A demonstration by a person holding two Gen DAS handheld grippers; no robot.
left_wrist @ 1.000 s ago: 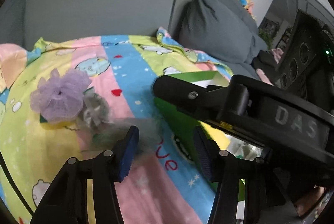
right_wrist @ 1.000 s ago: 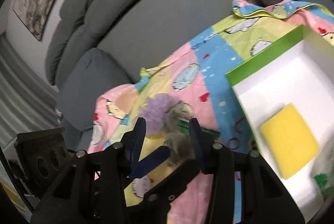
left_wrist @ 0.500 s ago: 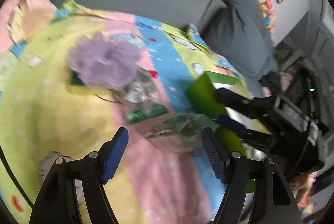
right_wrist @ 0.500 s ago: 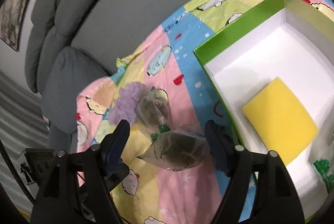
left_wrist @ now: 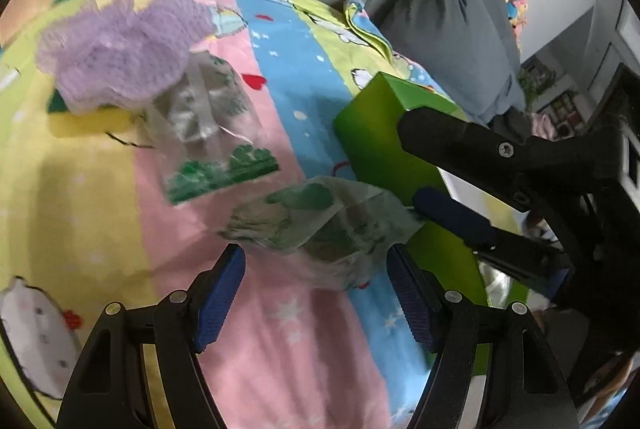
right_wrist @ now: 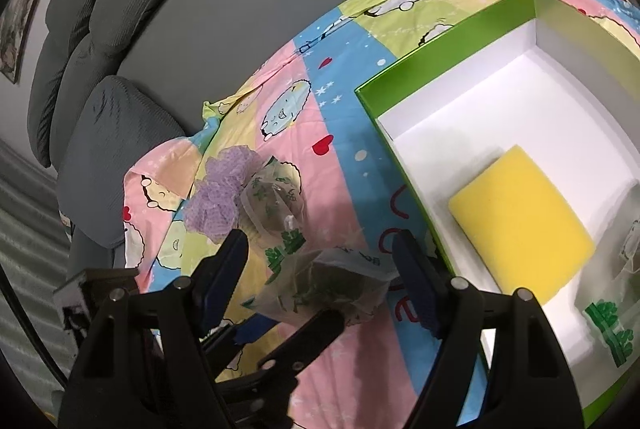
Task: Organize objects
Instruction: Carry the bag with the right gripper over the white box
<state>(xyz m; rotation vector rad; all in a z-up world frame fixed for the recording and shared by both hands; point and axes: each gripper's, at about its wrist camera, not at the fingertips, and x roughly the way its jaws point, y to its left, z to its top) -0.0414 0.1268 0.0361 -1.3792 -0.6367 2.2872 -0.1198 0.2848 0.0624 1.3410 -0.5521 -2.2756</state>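
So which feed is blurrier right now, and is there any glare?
Left wrist: motion smear over the purple mesh puff and clear bags. Right wrist: sharper, yellow sponge crisp in the green box; no strong glare, fisheye bending at edges.

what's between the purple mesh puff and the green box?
Two clear plastic bags: one against the purple mesh puff, another nearer the green box, then bare blanket. Clearest in the right wrist view.

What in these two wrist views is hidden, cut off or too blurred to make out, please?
- Contents of the near clear bag: left wrist view, motion blur and crinkled film.
- Green box, near right corner: right wrist view, cut off by the picture edge.
- Item under the purple mesh puff: left wrist view, only a dark green corner shows; puff covers the rest.
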